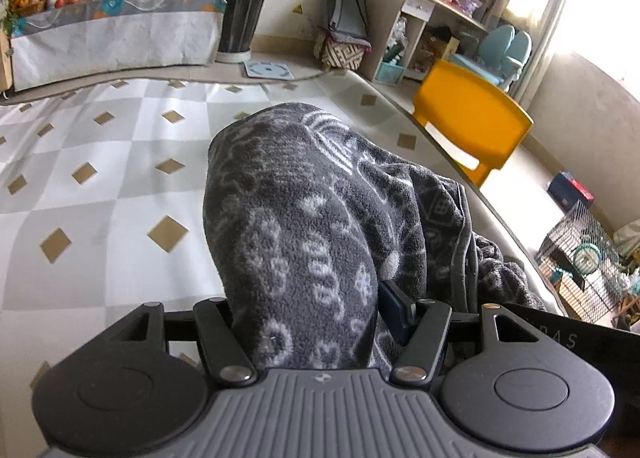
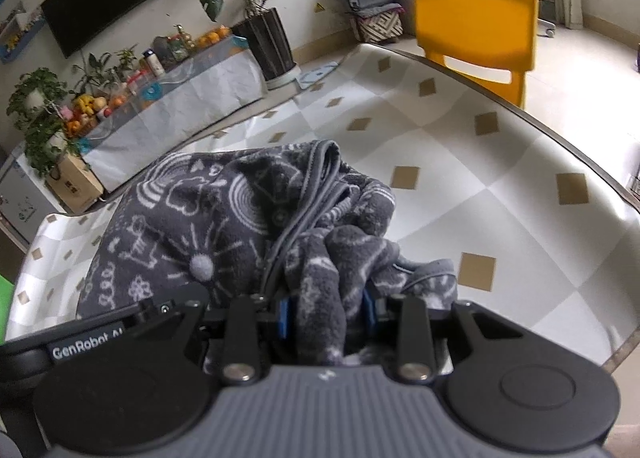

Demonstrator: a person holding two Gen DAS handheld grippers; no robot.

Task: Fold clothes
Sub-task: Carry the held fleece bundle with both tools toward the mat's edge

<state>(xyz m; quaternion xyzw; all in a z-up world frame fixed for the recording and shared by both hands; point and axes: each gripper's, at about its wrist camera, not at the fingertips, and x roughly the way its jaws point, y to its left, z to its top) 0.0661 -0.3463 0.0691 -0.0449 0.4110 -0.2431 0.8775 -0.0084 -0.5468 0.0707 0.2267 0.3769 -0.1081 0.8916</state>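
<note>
A dark grey fleece garment (image 1: 304, 209) with a white doodle print is bunched up over the checkered table (image 1: 100, 161). My left gripper (image 1: 308, 314) is shut on a thick fold of it, and the cloth drapes over the fingers and hides them. In the right wrist view the same garment (image 2: 208, 217) lies in a heap with a piped hem running up its middle. My right gripper (image 2: 326, 318) is shut on a bunched edge of it between the blue pads (image 2: 285, 318). The other gripper's black body (image 2: 100, 338) sits close at the left.
The table (image 2: 460, 185) has a white and grey diamond cover and a curved edge. A yellow plastic chair (image 1: 472, 117) stands just beyond that edge, also in the right wrist view (image 2: 476, 33). A wire cage (image 1: 584, 258) sits on the floor at the right.
</note>
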